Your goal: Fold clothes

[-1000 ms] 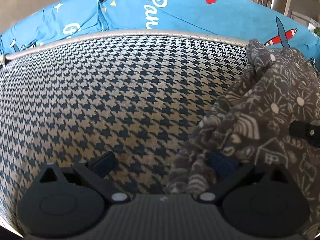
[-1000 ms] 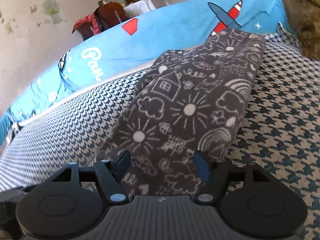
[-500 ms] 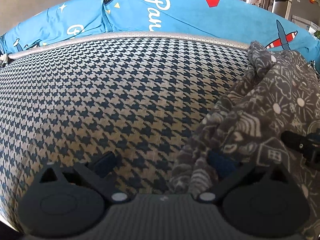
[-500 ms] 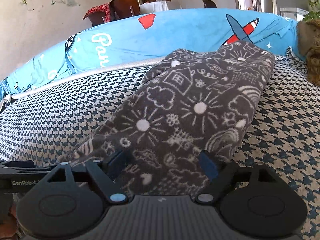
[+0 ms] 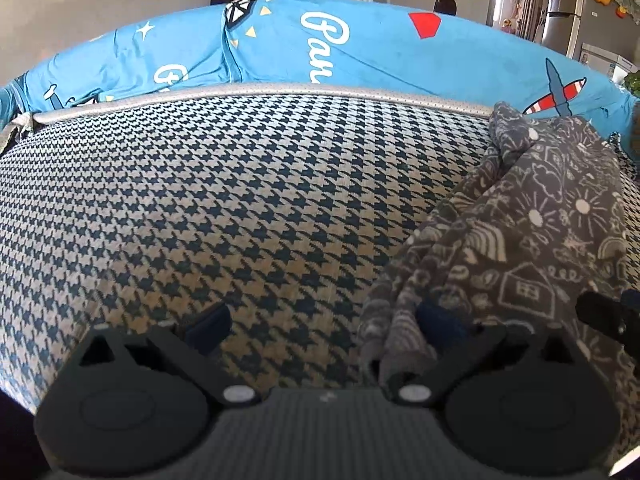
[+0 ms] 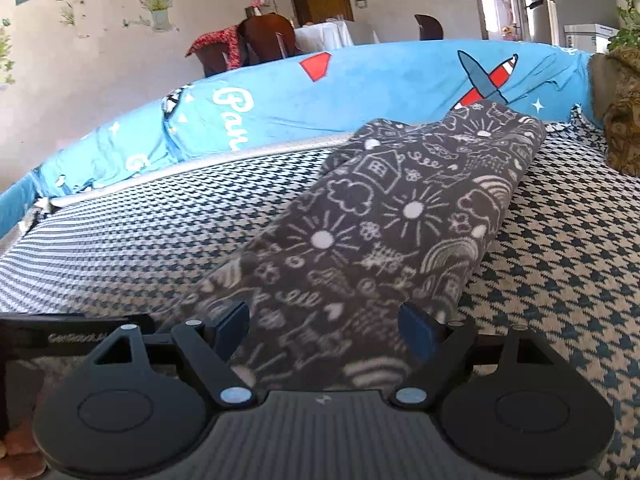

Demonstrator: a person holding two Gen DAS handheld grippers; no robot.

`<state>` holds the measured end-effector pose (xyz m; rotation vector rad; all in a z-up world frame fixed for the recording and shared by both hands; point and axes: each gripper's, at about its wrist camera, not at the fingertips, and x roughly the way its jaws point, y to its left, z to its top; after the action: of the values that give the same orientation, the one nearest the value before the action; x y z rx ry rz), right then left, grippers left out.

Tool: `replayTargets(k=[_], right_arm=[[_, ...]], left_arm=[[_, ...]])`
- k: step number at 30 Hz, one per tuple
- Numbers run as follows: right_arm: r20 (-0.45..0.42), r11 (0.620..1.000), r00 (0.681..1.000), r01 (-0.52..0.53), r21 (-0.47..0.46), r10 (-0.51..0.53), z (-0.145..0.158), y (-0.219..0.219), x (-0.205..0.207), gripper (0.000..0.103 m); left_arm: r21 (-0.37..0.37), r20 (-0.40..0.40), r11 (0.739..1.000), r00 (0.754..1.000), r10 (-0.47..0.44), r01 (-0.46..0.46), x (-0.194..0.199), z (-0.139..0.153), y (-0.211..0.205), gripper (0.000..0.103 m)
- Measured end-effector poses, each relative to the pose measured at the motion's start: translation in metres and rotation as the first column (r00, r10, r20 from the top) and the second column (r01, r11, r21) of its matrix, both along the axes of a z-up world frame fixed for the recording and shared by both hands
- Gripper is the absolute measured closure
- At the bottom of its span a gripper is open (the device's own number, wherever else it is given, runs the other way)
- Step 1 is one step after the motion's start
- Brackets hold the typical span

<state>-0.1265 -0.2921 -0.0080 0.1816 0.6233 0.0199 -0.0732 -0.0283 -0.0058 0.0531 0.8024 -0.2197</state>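
Right wrist view: right gripper (image 6: 324, 330), jaws wide after just opening further, straddles the near end of a folded grey doodle-print garment (image 6: 404, 208) without pinching it. Garment lies lengthwise on a houndstooth cover (image 6: 120, 248), far end near a blue printed cushion (image 6: 360, 84). Left gripper (image 5: 320, 326), jaws wide, grips nothing; its right finger (image 5: 436, 320) sits at the garment's bunched edge.

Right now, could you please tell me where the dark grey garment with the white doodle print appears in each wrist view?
Left wrist view: the dark grey doodle-print garment fills the right side, running from the far right edge down to the near right tool finger.
Right wrist view: the garment lies centre, stretching from the tool away towards the far edge.
Shared landmark: the red and blue aeroplane print on the blue cover behind the garment's far end.
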Motion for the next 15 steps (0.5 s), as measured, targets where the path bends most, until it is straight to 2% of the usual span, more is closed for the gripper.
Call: replayTargets(k=[7,10,12,15], right_arm=[[0.022,1.0,1.0,0.008,0.026,-0.009,0.005,0.003,-0.026,0.021],[0.048,1.0,0.999,0.019,0.009,-0.019,0.009,0.005,-0.04,0.021],[0.058,1.0,0.998,0.021,-0.002,-0.021,0.01,0.007,-0.049,0.021],[0.024,1.0,1.0,0.02,-0.001,-0.02,0.006,0.009,-0.055,0.021]], left_arm=[[0.022,0.029,0.999,0.999,-0.03,0.03,-0.028,0.011,0.006,0.0],[0.022,0.016,0.999,0.999,-0.044,0.044,-0.036,0.008,0.009,0.0],[0.043,0.008,0.998,0.999,-0.043,0.042,-0.033,0.006,0.006,0.0],[0.079,-0.003,0.996,0.999,-0.043,0.043,-0.026,0.0,-0.004,0.0]])
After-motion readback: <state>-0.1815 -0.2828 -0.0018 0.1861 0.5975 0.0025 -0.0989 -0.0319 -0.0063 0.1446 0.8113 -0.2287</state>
